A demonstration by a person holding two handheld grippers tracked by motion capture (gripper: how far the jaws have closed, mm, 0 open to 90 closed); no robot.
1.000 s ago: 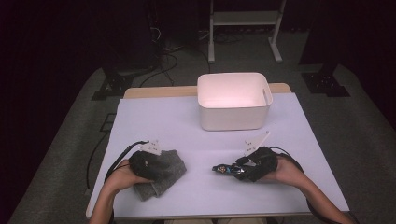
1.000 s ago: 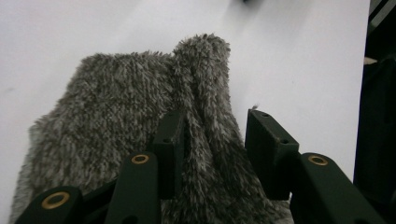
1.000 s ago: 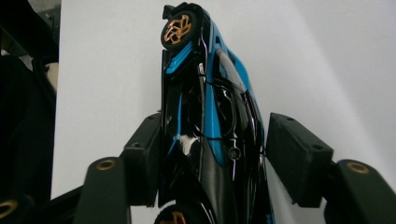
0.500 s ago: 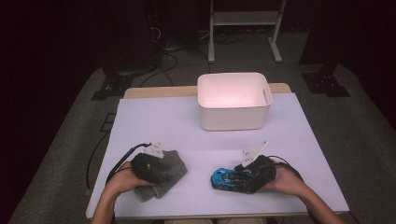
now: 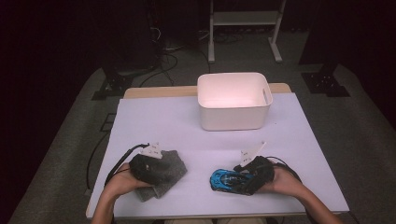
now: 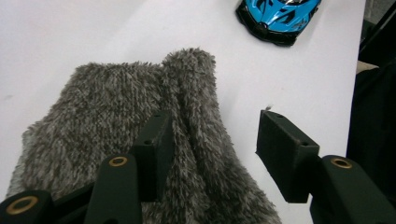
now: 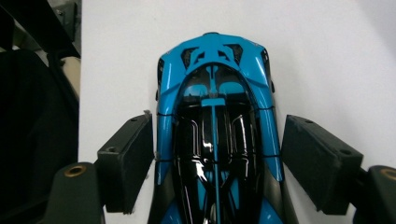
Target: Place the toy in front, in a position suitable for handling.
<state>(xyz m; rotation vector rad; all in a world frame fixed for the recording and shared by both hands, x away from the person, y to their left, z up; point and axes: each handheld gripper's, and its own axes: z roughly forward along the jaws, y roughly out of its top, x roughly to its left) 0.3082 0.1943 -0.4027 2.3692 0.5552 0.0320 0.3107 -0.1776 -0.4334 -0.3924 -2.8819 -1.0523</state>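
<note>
Near the table's [image 5: 154,116] front edge, the right gripper [image 7: 217,154], jaws just opening, straddles the hard, glossy toy car [image 7: 215,140], best pinched across its flanks, while the left gripper [image 6: 210,144], jaws also opening, stands apart over the soft cloth [image 6: 107,121].

A dim lab or recording studio. Cables [image 5: 161,51] trail over grey carpet at upper left, a metal stand [image 5: 243,23] rises at top centre, and a white-covered table [image 5: 154,121] fills the middle.

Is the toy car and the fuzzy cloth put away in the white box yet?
Not yet. The blue toy car and grey fuzzy cloth lie on the table. The right gripper straddles the car, the left gripper sits over the cloth; both jaws have just been opening, gripping nothing. The white box waits.
</note>
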